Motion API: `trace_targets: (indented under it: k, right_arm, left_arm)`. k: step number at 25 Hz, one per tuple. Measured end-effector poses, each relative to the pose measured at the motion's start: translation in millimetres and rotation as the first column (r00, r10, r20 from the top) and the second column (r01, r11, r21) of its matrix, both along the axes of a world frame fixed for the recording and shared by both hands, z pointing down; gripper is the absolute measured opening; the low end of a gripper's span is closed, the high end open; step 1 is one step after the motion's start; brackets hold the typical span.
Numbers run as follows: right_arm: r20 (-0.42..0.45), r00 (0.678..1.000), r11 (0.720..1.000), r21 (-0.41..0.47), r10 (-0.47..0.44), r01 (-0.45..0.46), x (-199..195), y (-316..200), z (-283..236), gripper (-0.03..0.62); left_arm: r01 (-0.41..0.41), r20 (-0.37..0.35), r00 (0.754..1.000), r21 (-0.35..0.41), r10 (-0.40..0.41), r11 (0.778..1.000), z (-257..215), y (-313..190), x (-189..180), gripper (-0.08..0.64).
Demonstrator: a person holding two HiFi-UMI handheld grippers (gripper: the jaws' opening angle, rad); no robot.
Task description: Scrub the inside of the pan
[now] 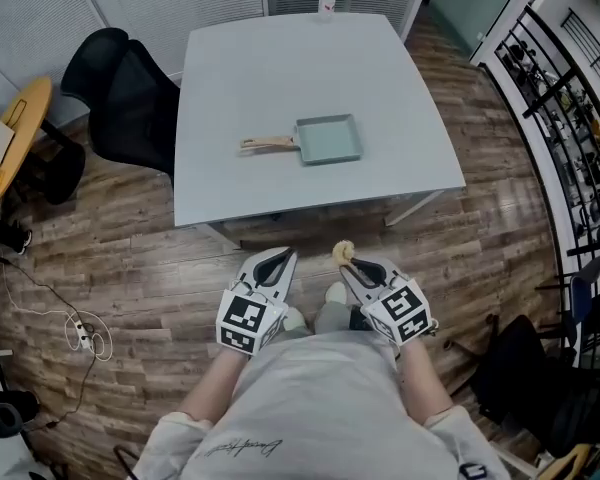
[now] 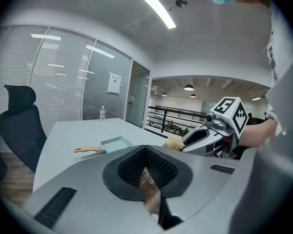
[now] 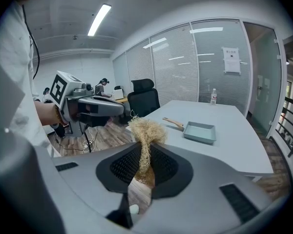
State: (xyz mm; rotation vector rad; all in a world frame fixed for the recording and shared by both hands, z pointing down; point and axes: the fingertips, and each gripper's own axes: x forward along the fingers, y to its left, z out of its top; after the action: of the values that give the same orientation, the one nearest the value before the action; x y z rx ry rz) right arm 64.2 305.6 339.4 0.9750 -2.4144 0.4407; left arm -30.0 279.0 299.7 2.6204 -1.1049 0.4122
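In the head view, a square pale-green pan (image 1: 329, 139) lies near the middle of the grey tabletop (image 1: 280, 78), its wooden handle (image 1: 268, 144) pointing to 9 o'clock. A water bottle (image 1: 327, 0) stands at the tabletop's 12 o'clock edge, and a black office chair (image 1: 125, 93) sits off its 9 o'clock side. Both grippers are held low over the wood floor (image 1: 130, 268), well apart from the pan, which lies toward 12 o'clock from them. The left gripper (image 1: 280, 258) is at 7 o'clock of the view's centre, and the right gripper (image 1: 352, 266) is just beside it, with a pale fibre scrubber (image 1: 342, 253) showing at its tip. In the left gripper view, that gripper's dark ribbed pads meet at their tips with nothing between them, so it is closed and empty. The pan rests on the tabletop toward 11 o'clock from the jaws, the bottle stands far behind it, and the right gripper with the scrubber shows toward 2 o'clock. In the right gripper view, the jaws are clamped on the scrubber, whose straw-coloured tuft sticks up above the pads. The pan lies on the tabletop toward 2 o'clock, handle to the left, and the left gripper shows at 10 o'clock with the chair behind it.
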Motion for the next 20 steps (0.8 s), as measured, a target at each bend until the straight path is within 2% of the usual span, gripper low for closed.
trace_targets:
  k: [9,20]
  right_arm:
    - [0.008,1.000,1.000,0.009,-0.024,0.024,2,-32,6,0.069]
    - [0.016,0.995,0.995,0.025,-0.095,0.094,14,-123,4,0.069]
  left_arm:
    - [0.028,0.002,1.000,0.008,-0.028,1.000,5,-30,0,0.011]
    - [0.086,-0.004,0.996,0.029,-0.086,0.996,4,-112,14,0.011]
